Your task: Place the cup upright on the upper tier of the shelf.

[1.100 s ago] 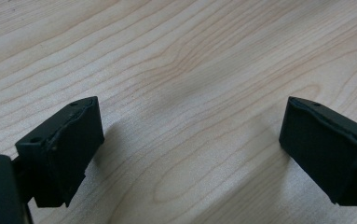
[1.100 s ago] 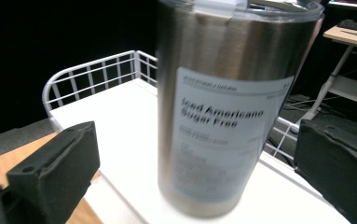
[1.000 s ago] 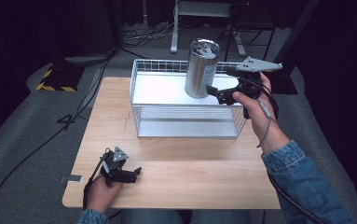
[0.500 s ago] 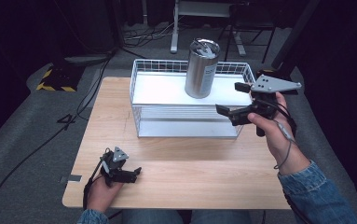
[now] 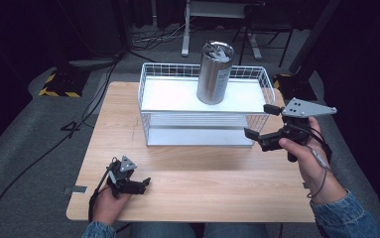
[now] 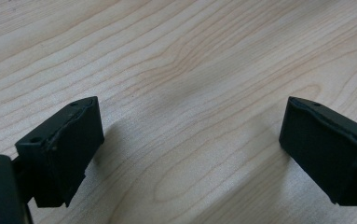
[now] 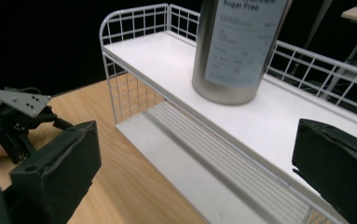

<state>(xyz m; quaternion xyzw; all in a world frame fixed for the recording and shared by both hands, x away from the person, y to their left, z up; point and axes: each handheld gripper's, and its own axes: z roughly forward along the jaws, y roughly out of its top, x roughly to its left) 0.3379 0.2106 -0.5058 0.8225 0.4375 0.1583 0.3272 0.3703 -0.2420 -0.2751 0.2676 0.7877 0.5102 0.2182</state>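
High view: steel can [image 5: 215, 73] stands upright on the top shelf of the white wire rack [image 5: 150, 106], toward the back right of the wooden table [image 5: 202, 178]. The right gripper [image 5: 260, 123] is held just off the rack's right front corner, jaws spread, nothing between them, apart from the can. The left gripper [image 5: 137, 184] rests low on the table near the front left, well away from the rack.

Left gripper view: both jaws stand wide over bare wood grain; empty.

Right gripper view: jaws wide apart and empty, looking along the rack. The can [image 7: 236, 49] sits on the white shelf board beyond them, a printed label on its side; the left gripper [image 7: 20, 122] shows farther off on the table.

Handling, as a judgement: a rigid metal cylinder, smooth-walled, so likely slippery; weight depends on contents, which cannot be told from here. Tall for its base, so prone to tipping if nudged high. Best taken across the mid-body, on the label band, with jaws square to the wall.
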